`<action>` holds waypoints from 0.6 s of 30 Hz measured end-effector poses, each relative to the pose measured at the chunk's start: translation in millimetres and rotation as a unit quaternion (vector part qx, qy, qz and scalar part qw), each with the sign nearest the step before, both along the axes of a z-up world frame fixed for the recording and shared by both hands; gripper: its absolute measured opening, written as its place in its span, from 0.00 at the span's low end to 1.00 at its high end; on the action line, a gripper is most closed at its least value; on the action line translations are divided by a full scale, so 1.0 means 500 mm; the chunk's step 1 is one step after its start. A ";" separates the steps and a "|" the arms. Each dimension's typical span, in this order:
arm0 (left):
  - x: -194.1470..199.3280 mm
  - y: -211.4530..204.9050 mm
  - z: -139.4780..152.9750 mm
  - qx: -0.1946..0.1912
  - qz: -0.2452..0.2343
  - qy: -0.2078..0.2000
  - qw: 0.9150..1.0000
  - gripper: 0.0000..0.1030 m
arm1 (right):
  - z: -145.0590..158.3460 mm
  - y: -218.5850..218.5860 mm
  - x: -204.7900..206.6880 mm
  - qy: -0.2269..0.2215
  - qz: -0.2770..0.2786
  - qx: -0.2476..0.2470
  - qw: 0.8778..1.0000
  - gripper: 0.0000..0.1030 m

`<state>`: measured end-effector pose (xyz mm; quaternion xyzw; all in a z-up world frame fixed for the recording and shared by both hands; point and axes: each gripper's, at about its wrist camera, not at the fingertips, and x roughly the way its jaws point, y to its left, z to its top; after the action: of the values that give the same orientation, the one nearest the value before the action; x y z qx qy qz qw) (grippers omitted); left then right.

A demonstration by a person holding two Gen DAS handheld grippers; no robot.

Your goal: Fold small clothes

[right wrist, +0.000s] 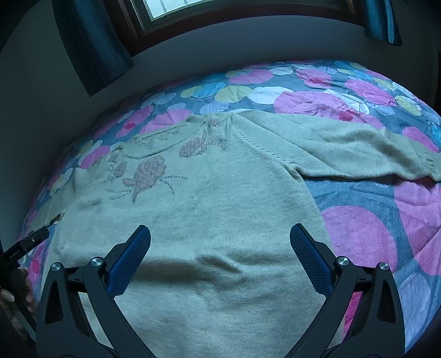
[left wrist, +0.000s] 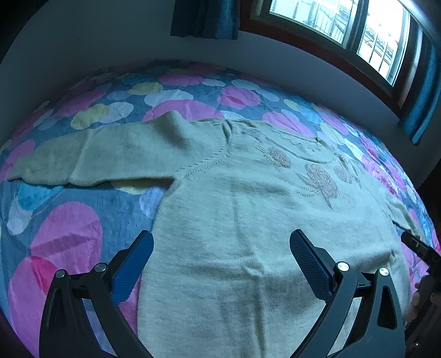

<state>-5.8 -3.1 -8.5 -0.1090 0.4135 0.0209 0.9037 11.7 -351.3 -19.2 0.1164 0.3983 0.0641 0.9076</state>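
Sweater (left wrist: 248,220), pale and knitted, lies spread flat and face up on a bedspread (left wrist: 69,220) printed with pink, blue and yellow circles. In the left wrist view its body fills the centre and lower part of the frame, one sleeve (left wrist: 91,157) stretches out toward the left edge, and pink embroidered flowers (left wrist: 317,179) with small beads sit near the neckline right of centre. The left gripper (left wrist: 220,261) hangs over the lower body of the garment with its blue-padded fingers (left wrist: 135,267) spread wide apart and nothing between them; whether the tips touch the knit cannot be told. At the right edge a dark part of the other tool (left wrist: 419,247) shows, and a window (left wrist: 344,24) sits in the upper right. In the right wrist view the sweater again fills the centre, its other sleeve (right wrist: 358,148) reaching to the right edge and the flowers (right wrist: 148,173) left of centre. The right gripper (right wrist: 220,258) likewise stands wide open and empty above the lower body. A hand (right wrist: 15,292) shows at the lower left edge.
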 end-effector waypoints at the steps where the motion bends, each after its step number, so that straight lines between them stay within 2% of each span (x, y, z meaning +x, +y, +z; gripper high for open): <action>1: 0.001 0.002 -0.002 -0.004 0.001 0.002 1.000 0.96 | 0.000 0.000 0.000 0.000 0.001 0.000 1.000 0.98; 12: 0.000 0.007 -0.001 -0.002 -0.004 -0.005 1.000 0.96 | 0.008 -0.017 0.003 -0.004 -0.005 0.014 1.000 0.98; 15: 0.000 0.009 -0.002 -0.003 -0.004 -0.008 1.000 0.96 | 0.018 -0.056 0.005 -0.007 -0.022 0.042 0.999 0.98; 18: 0.002 0.016 -0.002 -0.005 -0.002 -0.010 1.000 0.96 | 0.034 -0.131 0.006 -0.018 -0.061 0.069 0.996 0.98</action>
<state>-4.9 5.0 -9.6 -0.1131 0.4053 0.0154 0.9070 14.8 -416.8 -2.1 0.2015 0.3691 0.0379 0.9065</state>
